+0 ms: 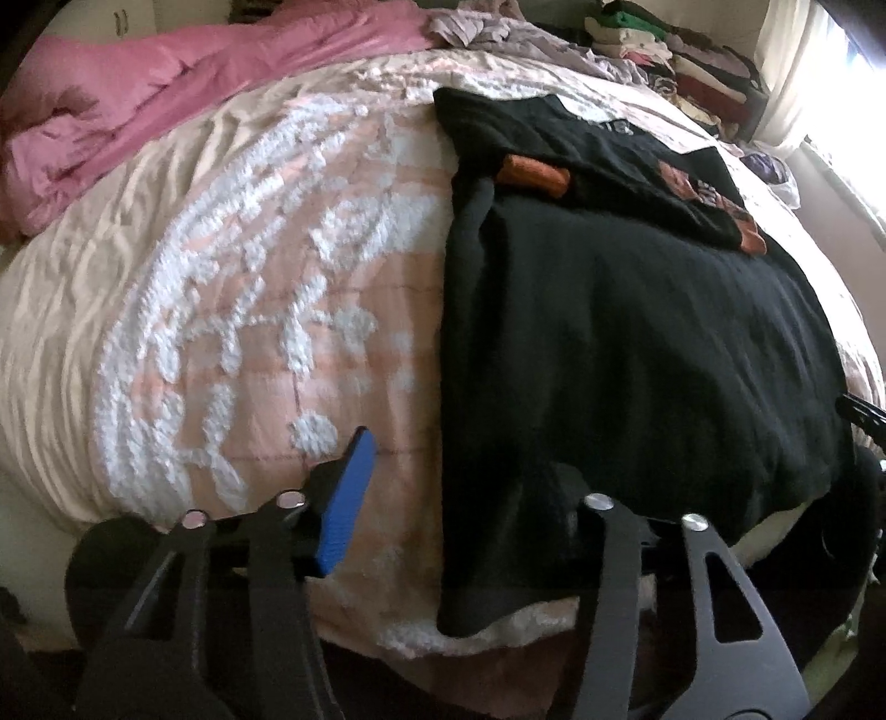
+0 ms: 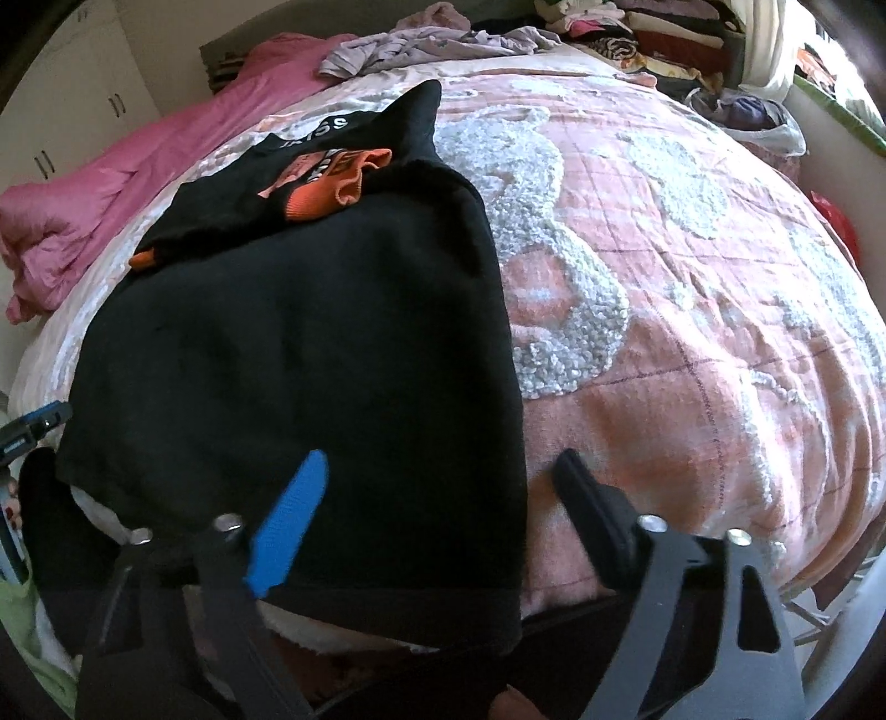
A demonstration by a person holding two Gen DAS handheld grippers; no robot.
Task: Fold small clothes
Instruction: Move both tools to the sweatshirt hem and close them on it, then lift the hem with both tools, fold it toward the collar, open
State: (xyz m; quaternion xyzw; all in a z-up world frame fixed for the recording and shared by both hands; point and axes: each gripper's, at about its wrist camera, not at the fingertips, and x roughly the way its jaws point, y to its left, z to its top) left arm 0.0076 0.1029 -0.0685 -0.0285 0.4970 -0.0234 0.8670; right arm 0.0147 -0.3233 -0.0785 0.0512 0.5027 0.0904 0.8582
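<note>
A: Nearest first: my left gripper straddles the black garment at its near-left corner, blue pad on the bedspread side, other finger over the dark cloth. Jaws half-narrowed, not yet pinching afaik.

B: And the right?

A: Right gripper is at the garment's near-right corner, blue pad over the cloth, black finger out on the bedspread. Gap is moderate, the edge sits between, pads not pressing.

B: So the step is grabbing both hem corners?

A: I think so. To do it well I'd want both pads biting the hem at matching depth, w/ only garment layers caught, no bedspread pile. Uneven bites would prob skew the fold.

B: How's the garment look?

A: Black knit, lying flat at the near edge of the bed, sides look folded in to a neat rectangle. At its far end an orange cuff and orange print show, white lettering beyond. Further past it: pink duvet, crumpled lilac clothes, stacked laundry at the far-right corner.
</note>
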